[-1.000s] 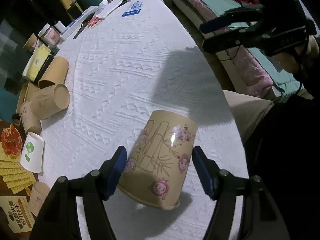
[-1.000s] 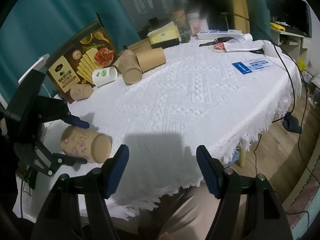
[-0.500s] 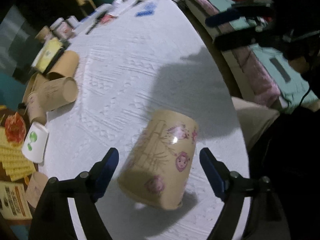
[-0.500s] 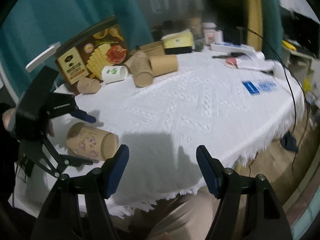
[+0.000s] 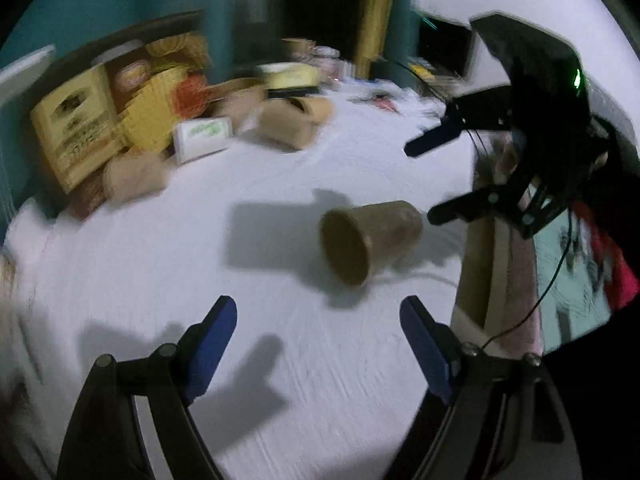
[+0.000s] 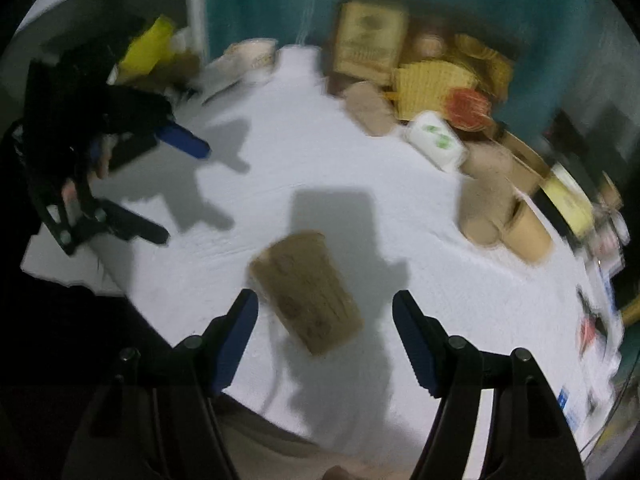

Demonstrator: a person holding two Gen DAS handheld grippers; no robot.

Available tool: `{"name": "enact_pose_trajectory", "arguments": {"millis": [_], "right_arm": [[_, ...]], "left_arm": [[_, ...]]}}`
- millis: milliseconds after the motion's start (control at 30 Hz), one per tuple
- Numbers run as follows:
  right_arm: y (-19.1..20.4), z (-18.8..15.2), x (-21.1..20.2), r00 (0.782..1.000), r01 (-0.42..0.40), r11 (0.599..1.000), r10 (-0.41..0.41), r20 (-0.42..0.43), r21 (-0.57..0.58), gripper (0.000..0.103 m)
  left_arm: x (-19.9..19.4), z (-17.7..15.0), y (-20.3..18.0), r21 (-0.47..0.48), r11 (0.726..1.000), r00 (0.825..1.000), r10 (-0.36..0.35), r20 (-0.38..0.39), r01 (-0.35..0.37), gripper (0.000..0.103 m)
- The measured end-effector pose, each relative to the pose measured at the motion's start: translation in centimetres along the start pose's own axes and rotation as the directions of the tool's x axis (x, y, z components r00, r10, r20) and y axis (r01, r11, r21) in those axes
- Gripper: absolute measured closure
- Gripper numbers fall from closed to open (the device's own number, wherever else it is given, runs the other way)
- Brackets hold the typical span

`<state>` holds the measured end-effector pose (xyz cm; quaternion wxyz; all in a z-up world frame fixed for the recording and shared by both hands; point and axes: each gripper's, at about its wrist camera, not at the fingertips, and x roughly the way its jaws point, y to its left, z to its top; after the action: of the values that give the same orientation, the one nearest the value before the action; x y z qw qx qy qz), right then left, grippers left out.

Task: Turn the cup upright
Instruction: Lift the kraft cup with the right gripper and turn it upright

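Note:
A brown printed paper cup (image 5: pixel 370 244) lies on its side on the white tablecloth (image 5: pixel 140 272), its mouth facing the left wrist camera. My left gripper (image 5: pixel 316 312) is open a short way back from it; its jaws have just been opening and nothing is between them. In the right wrist view the cup (image 6: pixel 304 292) lies between the tips of my right gripper (image 6: pixel 324 300), which is open, with a gap on each side. The left gripper (image 6: pixel 168 188) hangs at the left there, and the right gripper (image 5: pixel 444 176) shows beyond the cup in the left wrist view.
Several brown paper cups (image 5: pixel 292 120), a white cup with green print (image 5: pixel 202 138) and a yellow snack box (image 5: pixel 80 132) crowd the far side. The table edge (image 6: pixel 132 300) runs close to the cup, with a person's leg below.
The left gripper let go of the cup and drew back from it. Both grippers rolled and swung round; the right gripper now stands over the cup, which still lies on its side.

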<state>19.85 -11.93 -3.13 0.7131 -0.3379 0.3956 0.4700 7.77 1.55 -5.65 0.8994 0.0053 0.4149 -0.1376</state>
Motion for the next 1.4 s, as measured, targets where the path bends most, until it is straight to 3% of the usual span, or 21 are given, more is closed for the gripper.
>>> {"name": "enact_pose_trajectory", "arguments": {"millis": [167, 267, 600, 733, 833, 967, 1133, 1267, 1333, 1400], "right_arm": [[0.8, 2.2, 3.6, 0.989, -0.023, 0.993, 0.006, -0.147, -0.114, 0.036], [1.6, 3.0, 5.7, 0.969, -0.041, 0.984, -0.002, -0.245, -0.173, 0.036], [3.5, 3.3, 9.7, 0.897, -0.082, 0.959, -0.047, -0.439, -0.271, 0.036], [3.4, 3.3, 10.7, 0.884, -0.080, 0.956, -0.062, -0.464, -0.281, 0.036], [3.4, 3.3, 10.9, 0.882, -0.083, 0.956, -0.061, -0.468, -0.280, 0.042], [3.4, 3.9, 10.4, 0.893, -0.077, 0.957, -0.059, -0.446, -0.279, 0.044], [3.3, 5.1, 9.0, 0.931, -0.043, 0.971, -0.046, -0.362, -0.236, 0.044], [2.2, 6.2, 7.9, 0.983, -0.029, 0.996, 0.014, -0.184, -0.081, 0.044], [1.5, 6.2, 7.7, 0.995, -0.053, 0.998, 0.055, -0.086, 0.018, 0.044], [0.7, 5.6, 7.1, 0.994, -0.096, 0.986, 0.087, 0.069, 0.134, 0.044]], "left_arm": [[-1.5, -3.6, 1.4, -0.207, 0.978, 0.997, -0.002, 0.079, 0.018, 0.019], [-1.1, -4.2, 2.1, -0.262, 0.965, 0.996, 0.021, 0.090, 0.004, 0.019], [-0.8, -5.6, 3.8, -0.323, 0.946, 0.993, 0.020, 0.114, 0.018, 0.019], [-0.8, -6.0, 4.2, -0.337, 0.941, 0.993, 0.018, 0.113, 0.021, 0.019], [-1.0, -6.3, 4.5, -0.344, 0.939, 0.993, 0.018, 0.116, 0.023, 0.019], [-1.0, -6.5, 4.7, -0.353, 0.935, 0.993, 0.023, 0.116, 0.020, 0.019], [-1.3, -6.5, 5.0, -0.367, 0.930, 0.990, 0.043, 0.132, 0.009, 0.019], [-1.7, -6.5, 5.0, -0.371, 0.927, 0.984, 0.108, 0.138, -0.050, 0.019], [-2.0, -6.4, 5.2, -0.381, 0.922, 0.982, 0.123, 0.140, -0.061, 0.019], [-2.2, -6.3, 5.5, -0.398, 0.915, 0.980, 0.134, 0.148, -0.065, 0.019]]}}
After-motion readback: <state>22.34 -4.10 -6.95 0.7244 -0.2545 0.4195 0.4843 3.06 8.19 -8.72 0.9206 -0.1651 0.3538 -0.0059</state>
